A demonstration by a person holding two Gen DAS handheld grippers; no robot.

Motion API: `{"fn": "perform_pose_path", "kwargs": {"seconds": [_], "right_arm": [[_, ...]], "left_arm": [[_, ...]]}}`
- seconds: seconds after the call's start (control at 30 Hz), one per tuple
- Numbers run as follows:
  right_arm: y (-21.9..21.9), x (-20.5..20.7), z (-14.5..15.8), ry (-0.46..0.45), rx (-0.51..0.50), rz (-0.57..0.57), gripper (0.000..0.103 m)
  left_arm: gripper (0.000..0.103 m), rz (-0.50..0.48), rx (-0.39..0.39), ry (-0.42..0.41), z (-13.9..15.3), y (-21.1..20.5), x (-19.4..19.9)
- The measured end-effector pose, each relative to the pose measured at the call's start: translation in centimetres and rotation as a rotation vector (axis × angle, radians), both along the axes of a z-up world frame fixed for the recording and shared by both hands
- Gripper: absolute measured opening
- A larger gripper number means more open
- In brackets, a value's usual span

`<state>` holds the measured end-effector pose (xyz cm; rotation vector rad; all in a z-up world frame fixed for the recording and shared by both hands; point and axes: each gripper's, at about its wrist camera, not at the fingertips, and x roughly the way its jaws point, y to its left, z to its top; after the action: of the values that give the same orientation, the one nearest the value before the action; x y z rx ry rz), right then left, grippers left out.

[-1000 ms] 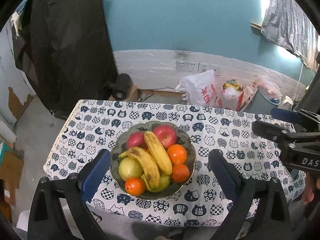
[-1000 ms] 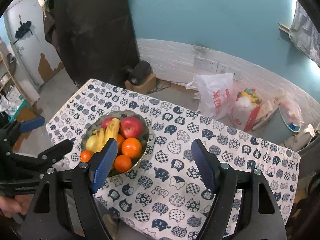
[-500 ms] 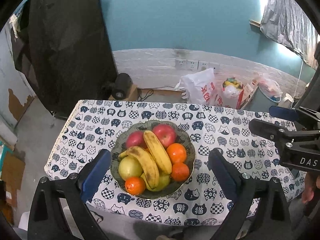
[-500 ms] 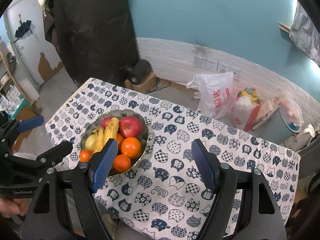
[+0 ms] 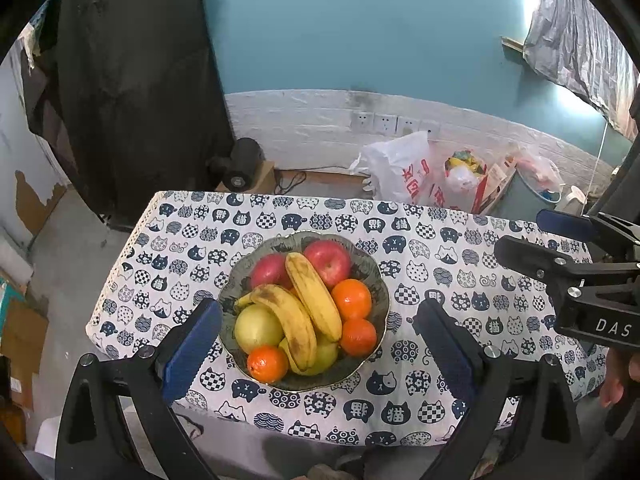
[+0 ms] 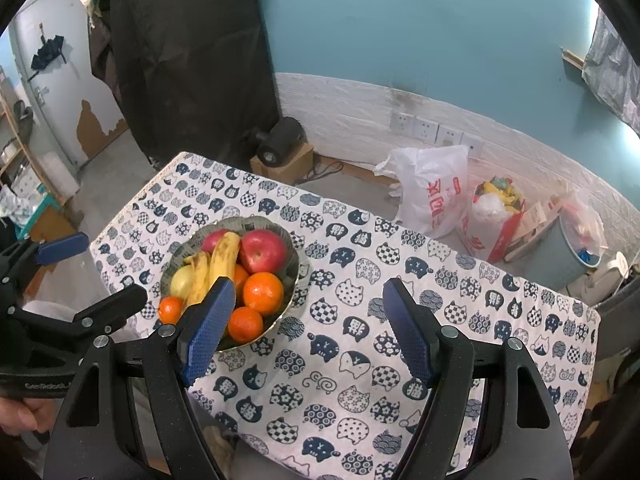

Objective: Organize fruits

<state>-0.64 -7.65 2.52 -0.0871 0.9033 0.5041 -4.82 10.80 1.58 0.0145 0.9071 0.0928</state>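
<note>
Red apples point(image 5: 327, 261), two bananas point(image 5: 312, 294), oranges point(image 5: 351, 298) and a pale green fruit point(image 5: 258, 323) filled a dark scalloped bowl point(image 5: 372, 276) (piled above its rim). The bowl sat on a tablecloth point(image 5: 440, 376) printed with cat faces, straight ahead of the left gripper point(image 5: 320, 348) and between its blue pads point(image 5: 192, 344). That gripper stood wide open, holding nothing. The right gripper point(image 6: 308, 332) hung well right of the bowl, its left pad point(image 6: 208, 326) overlapping the bowl's edge in its own view, jaws likewise wide apart and empty. Beyond the table, plastic bags point(image 6: 436, 188) leaned against a white and teal wall point(image 6: 400, 40).
</note>
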Motion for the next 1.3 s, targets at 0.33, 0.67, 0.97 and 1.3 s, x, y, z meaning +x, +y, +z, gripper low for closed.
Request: {"fn": "perform_pose_path", "kwargs": {"seconds": [0.33, 0.67, 0.97, 1.3], "right_arm": [[-0.18, 0.03, 0.14, 0.001, 0.003, 0.004, 0.075], [-0.22, 0.01, 0.17, -0.001, 0.002, 0.007, 0.075], [-0.12, -0.07, 0.09, 0.001, 0.001, 0.007, 0.075], [-0.09, -0.18, -0.03, 0.003, -0.002, 0.008, 0.075]], "left_arm": [[0.100, -0.004, 0.012, 0.011, -0.23, -0.28, 0.10], [0.100, -0.005, 0.016, 0.013, -0.30, -0.34, 0.07], [0.100, -0.016, 0.018, 0.012, -0.33, -0.36, 0.06], [0.100, -0.019, 0.011, 0.029, -0.68, -0.18, 0.19]]}}
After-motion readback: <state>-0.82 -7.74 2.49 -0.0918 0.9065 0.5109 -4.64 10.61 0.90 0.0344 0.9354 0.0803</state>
